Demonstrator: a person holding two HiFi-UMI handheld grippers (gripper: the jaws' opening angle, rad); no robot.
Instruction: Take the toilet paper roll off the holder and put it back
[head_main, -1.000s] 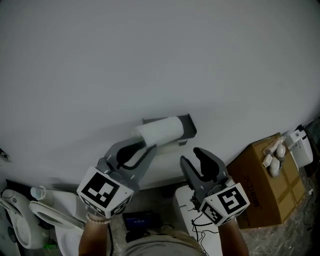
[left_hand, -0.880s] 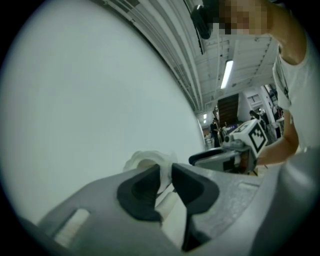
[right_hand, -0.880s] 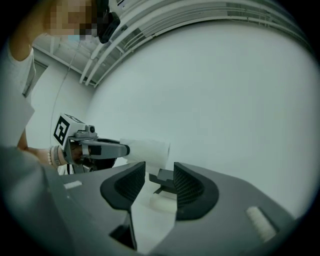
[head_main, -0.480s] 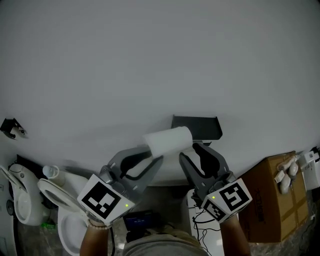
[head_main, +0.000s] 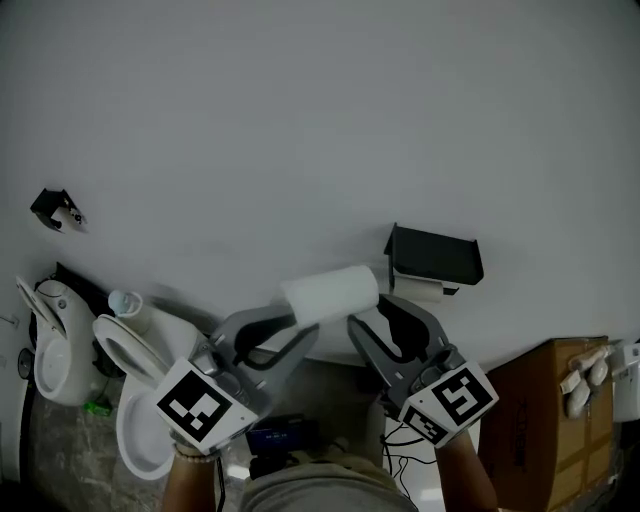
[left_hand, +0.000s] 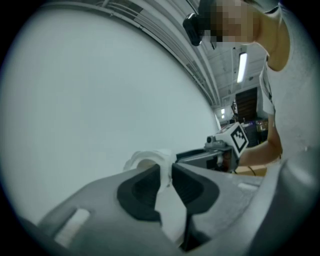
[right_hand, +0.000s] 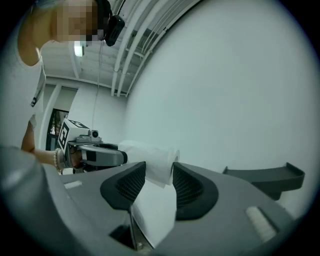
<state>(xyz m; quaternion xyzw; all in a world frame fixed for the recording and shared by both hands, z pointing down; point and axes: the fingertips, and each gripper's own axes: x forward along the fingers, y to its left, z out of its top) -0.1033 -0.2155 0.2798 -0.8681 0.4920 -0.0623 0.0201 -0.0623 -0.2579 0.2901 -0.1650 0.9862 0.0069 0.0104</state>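
Holding the toilet paper roll (head_main: 330, 293) by its left end, the left gripper (head_main: 305, 322) had its jaws drawn nearly together. In the left gripper view the pads pressed on white paper, and the roll's open core showed just past the left jaw's tip.

Roll position: off the holder (head_main: 435, 255), in the air. It lay roughly level, left of the holder, nearer than it and apart from it. The holder was a black bracket fixed to the pale wall (head_main: 300, 120).

Right gripper (head_main: 375, 318): jaws stood clearly apart, gripping nothing. Its tips sat just beside the roll's right end. In the right gripper view that end appeared between the jaw tips, and white paper showed lower in the gap. I could not tell whether the paper touched a pad.

Markings: the left cube (head_main: 205, 410) and the right cube (head_main: 452, 398) each carried black-and-white square patterns. These were codes, not words. The right cube's pattern also showed in the left gripper view.

Surroundings: a white toilet (head_main: 135, 400) with its seat raised stood at lower left. A cardboard box (head_main: 560, 400) sat on the floor at lower right; any print on it was too small to read. A small black fitting (head_main: 55, 210) was mounted on the wall at far left. A bead bracelet (head_main: 195, 452) circled the person's left wrist.
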